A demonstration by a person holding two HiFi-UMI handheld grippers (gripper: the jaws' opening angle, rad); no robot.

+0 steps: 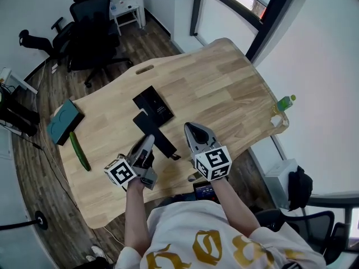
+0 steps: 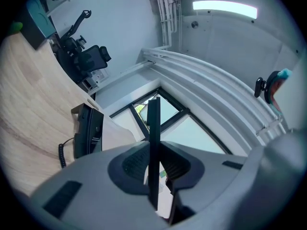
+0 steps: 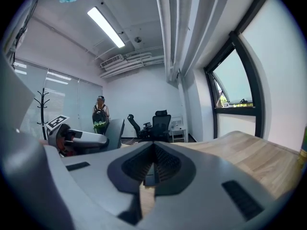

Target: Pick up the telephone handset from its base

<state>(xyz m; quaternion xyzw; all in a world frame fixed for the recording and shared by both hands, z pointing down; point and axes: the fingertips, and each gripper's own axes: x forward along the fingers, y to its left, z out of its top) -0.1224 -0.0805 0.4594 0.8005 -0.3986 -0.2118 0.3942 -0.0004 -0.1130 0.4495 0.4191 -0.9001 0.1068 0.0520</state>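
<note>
The black telephone base [image 1: 155, 102] lies flat mid-table, and shows at the left in the left gripper view [image 2: 89, 130] with its coiled cord [image 2: 62, 155]. My left gripper [image 1: 148, 140] [image 2: 153, 150] is shut on the black handset [image 1: 163, 139], which lies just in front of the base and shows edge-on as a thin slab [image 2: 153, 123] between the pads. From the right gripper view the handset [image 3: 113, 131] appears beside the left gripper. My right gripper [image 1: 190, 128] [image 3: 153, 147] hovers to the right of the handset, its pads together and holding nothing.
A cucumber [image 1: 80, 150] and a teal box [image 1: 63, 121] lie at the wooden table's [image 1: 224, 83] left end. A green bottle [image 1: 284, 102] stands at its right edge. Black office chairs [image 1: 92, 29] stand beyond the table, and a person with a backpack [image 3: 100, 117] stands far off.
</note>
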